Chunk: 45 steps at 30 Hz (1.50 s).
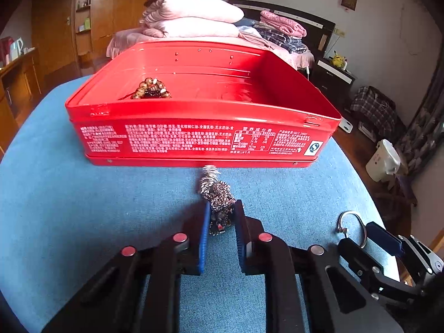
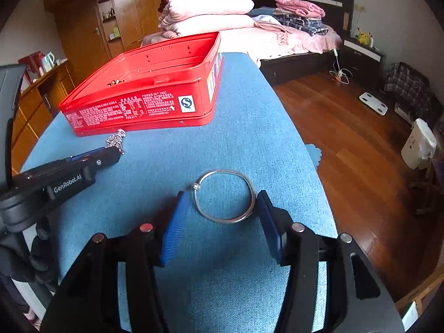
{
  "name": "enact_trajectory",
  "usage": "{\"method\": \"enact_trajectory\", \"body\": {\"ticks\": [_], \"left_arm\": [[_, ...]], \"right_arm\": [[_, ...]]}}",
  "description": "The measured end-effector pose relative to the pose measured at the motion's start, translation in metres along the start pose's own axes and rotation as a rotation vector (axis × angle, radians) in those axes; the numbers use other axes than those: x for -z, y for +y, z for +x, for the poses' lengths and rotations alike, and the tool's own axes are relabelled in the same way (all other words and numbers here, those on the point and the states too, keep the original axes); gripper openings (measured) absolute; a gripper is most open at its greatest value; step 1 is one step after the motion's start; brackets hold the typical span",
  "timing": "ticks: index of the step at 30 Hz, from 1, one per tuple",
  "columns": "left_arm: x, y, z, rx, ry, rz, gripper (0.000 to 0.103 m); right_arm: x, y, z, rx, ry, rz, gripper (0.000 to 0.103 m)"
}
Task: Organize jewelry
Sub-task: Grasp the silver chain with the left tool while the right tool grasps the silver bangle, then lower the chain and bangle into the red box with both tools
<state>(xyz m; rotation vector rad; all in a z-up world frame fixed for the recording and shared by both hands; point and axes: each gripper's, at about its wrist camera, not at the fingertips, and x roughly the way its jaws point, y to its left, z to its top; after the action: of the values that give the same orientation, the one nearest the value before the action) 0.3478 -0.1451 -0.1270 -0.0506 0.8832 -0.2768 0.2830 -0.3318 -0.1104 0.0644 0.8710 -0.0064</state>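
The left gripper (image 1: 222, 216) has its blue-padded jaws narrowed onto a bunched silver-and-dark bead chain (image 1: 217, 194) lying on the blue cloth tabletop (image 1: 83, 208), just before the open red metal tin (image 1: 205, 136). The right gripper (image 2: 222, 216) stands wide around a thin silver bangle (image 2: 224, 197); contact appears absent. A brown wooden bead bracelet (image 1: 151, 88) lies inside the tin.

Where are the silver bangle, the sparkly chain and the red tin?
Silver bangle (image 2: 225, 196), right wrist view: on its front rim.
Sparkly chain (image 1: 219, 194), left wrist view: on its bunched middle.
Red tin (image 1: 194, 136), left wrist view: on its printed front wall.
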Motion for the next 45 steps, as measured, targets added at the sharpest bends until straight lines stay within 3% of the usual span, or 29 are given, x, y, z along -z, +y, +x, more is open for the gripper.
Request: {"method": "enact_trajectory", "body": {"ticks": [3,17,29,33,40,45], "left_arm": [[0.000,0.004,-0.003,0.023,-0.008,-0.014,0.017],[0.013,0.033,-0.050,0.067,-0.117,-0.055,0.016],[-0.022,0.051,-0.110,0.057,-0.309,-0.047,0.016],[-0.042,0.053,-0.107,0.048,-0.328,-0.029,0.016],[-0.083,0.060,-0.083,0.039,-0.333,-0.028,0.016],[-0.106,0.058,-0.049,0.029,-0.288,-0.009,0.017]], "right_arm": [[0.000,0.002,0.000,0.013,-0.001,-0.017,0.045],[0.003,0.020,-0.021,-0.028,-0.042,-0.047,0.045],[-0.046,0.044,-0.058,-0.075,-0.201,-0.061,0.045],[-0.070,0.048,-0.057,-0.086,-0.238,-0.048,0.045],[-0.112,0.054,-0.027,-0.116,-0.229,-0.034,0.045],[-0.133,0.063,-0.002,-0.117,-0.226,-0.030,0.045]]}}
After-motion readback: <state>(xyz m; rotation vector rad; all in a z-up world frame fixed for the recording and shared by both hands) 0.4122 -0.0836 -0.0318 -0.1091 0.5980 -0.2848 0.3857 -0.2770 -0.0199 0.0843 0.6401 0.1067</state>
